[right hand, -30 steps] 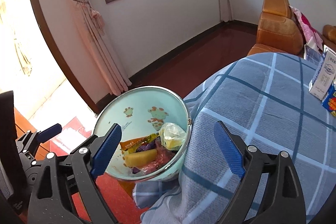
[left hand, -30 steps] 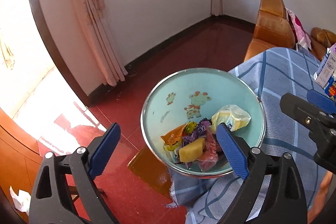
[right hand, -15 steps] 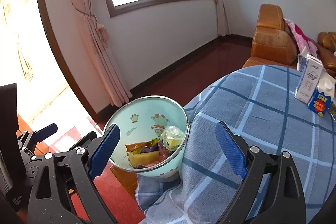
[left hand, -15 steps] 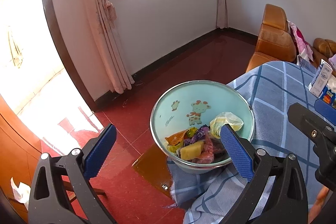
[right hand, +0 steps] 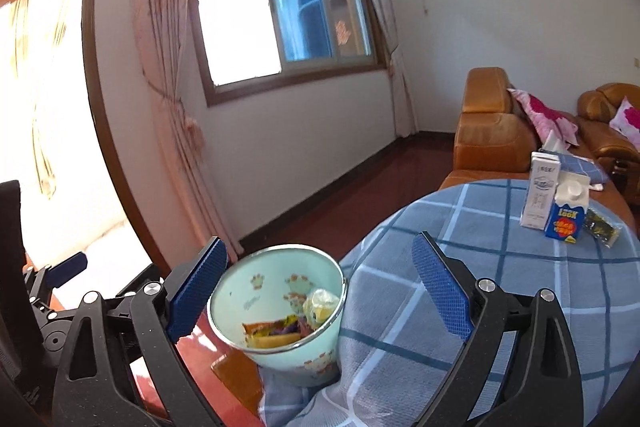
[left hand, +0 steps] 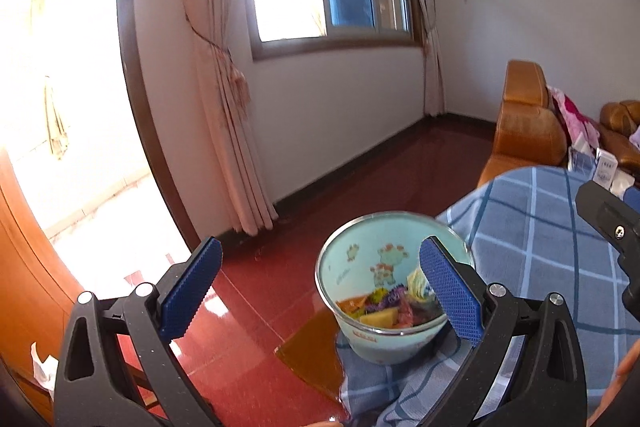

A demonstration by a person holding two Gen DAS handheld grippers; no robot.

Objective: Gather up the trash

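A pale green enamel bowl [left hand: 360, 259] with cartoon animals stands at the near edge of the table on the blue checked cloth [left hand: 540, 235]. It holds several wrappers and scraps of trash [left hand: 390, 309]. It also shows in the right wrist view [right hand: 256, 291], with the trash [right hand: 288, 327] inside. My left gripper [left hand: 320, 287] is open and empty, raised in front of the bowl. My right gripper [right hand: 320, 279] is open and empty, above the bowl and the cloth [right hand: 500, 267]. The left gripper's body [right hand: 52, 291] shows at the left of the right wrist view.
A white carton [right hand: 540, 195], a blue and white carton [right hand: 568, 215] and a dark packet [right hand: 602, 227] stand at the far side of the table. An orange leather sofa [right hand: 492, 131] is behind. Red floor [left hand: 248, 339] lies to the left, below the table edge.
Both grippers have pulled back and tilted upward from the bowl, which now looks smaller and lower in both views. Both stay open and empty.
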